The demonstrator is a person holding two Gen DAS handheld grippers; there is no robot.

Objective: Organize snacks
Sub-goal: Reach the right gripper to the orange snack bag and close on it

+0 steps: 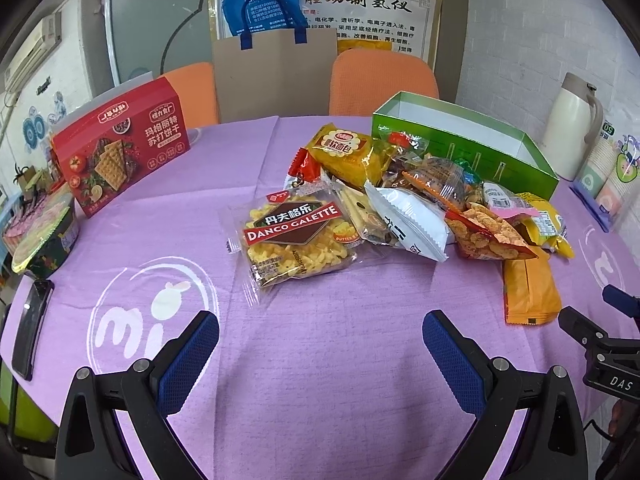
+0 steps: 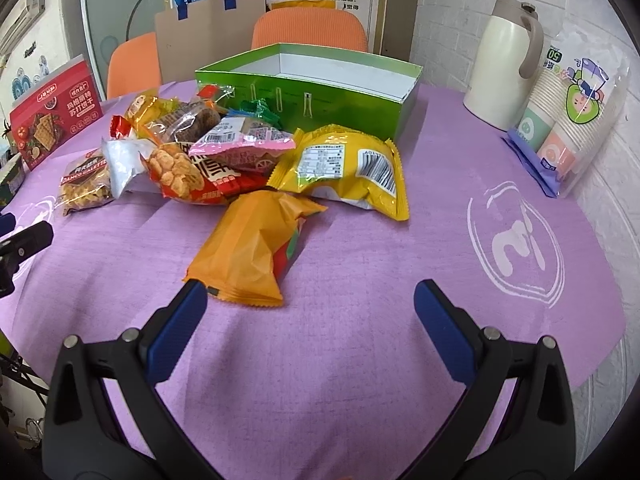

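Purple tablecloth (image 1: 320, 340); "DANCO GALETTE" packet (image 1: 294, 240).

1. Cloth (image 2: 360, 240) on counter: purple, matt, woven texture.
2. Snack packets (image 1: 296, 240): glossy plastic film, crinkled; some clear, some foil-like.
3. Green box (image 2: 320, 96): glossy card outside, matt white inside.
4. Fingers (image 1: 192, 356): blue textured pads, black matt plastic frames.
5. Jug (image 2: 504, 64): smooth cream finish.

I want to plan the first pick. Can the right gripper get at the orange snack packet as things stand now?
Probably yes. The right gripper is open, and the orange snack packet lies flat on the purple tablecloth just ahead of its left finger, at the pile's near edge, with nothing on top of its near end.
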